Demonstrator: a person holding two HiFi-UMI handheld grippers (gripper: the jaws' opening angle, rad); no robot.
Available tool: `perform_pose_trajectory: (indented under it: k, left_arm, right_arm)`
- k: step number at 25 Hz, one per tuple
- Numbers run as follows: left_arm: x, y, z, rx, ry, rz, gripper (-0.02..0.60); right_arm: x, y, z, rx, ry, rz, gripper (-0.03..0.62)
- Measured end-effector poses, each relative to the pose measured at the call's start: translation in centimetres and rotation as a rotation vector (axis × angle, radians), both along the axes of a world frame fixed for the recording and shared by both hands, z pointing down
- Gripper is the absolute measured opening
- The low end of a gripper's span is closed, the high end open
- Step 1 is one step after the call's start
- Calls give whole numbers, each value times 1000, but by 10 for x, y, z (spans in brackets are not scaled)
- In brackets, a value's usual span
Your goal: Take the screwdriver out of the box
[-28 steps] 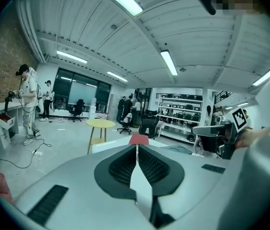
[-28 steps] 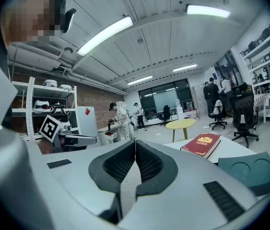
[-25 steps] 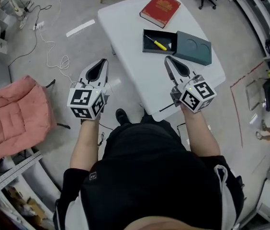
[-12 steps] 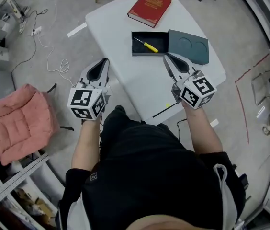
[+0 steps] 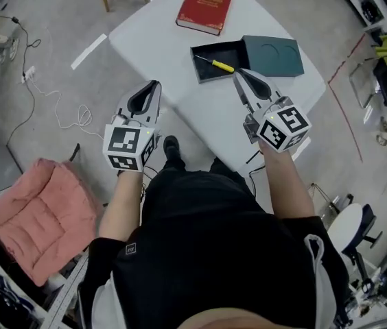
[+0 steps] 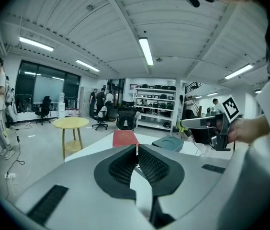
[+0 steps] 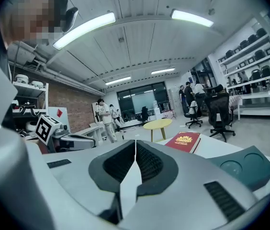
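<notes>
A shallow dark box [image 5: 229, 49] lies open on the white table [image 5: 159, 43]. Inside it rests a screwdriver [image 5: 215, 63] with a yellow handle. The box's teal lid [image 5: 273, 55] lies just to its right. My right gripper [image 5: 237, 75] is shut and empty, its tip close to the box's near right corner. My left gripper [image 5: 154, 85] is shut and empty too, at the table's near left edge, well left of the box. In the right gripper view the shut gripper [image 7: 135, 142] points past the lid [image 7: 242, 166]. The left gripper [image 6: 137, 145] looks over the table; the box is hidden behind its jaws.
A red book [image 5: 206, 4] lies at the table's far side, beyond the box. A pink cushioned seat [image 5: 39, 214] stands on the floor at lower left. Cables [image 5: 56, 108] trail over the floor. A yellow round table [image 6: 71, 123] and office chairs stand farther off.
Both grippers have moved forward toward the table, staying shut. The right tip now sits close to the box's near corner. The head view has swung, so the table appears turned.
</notes>
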State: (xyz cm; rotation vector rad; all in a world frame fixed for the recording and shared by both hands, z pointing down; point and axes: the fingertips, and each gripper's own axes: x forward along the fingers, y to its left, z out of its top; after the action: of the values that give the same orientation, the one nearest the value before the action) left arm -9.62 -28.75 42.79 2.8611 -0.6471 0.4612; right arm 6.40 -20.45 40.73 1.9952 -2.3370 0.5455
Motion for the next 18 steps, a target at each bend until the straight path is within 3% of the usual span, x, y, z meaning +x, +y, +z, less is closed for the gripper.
perform_pose_trajectory:
  k: [9, 18]
  left_arm:
    - [-7, -29, 1, -58, 52, 138, 28]
    - [13, -48, 8, -80, 50, 186, 27]
  right_arm:
    - [-23, 0, 5, -68, 19, 130, 31]
    - [-3, -23, 29, -160, 88, 116, 32]
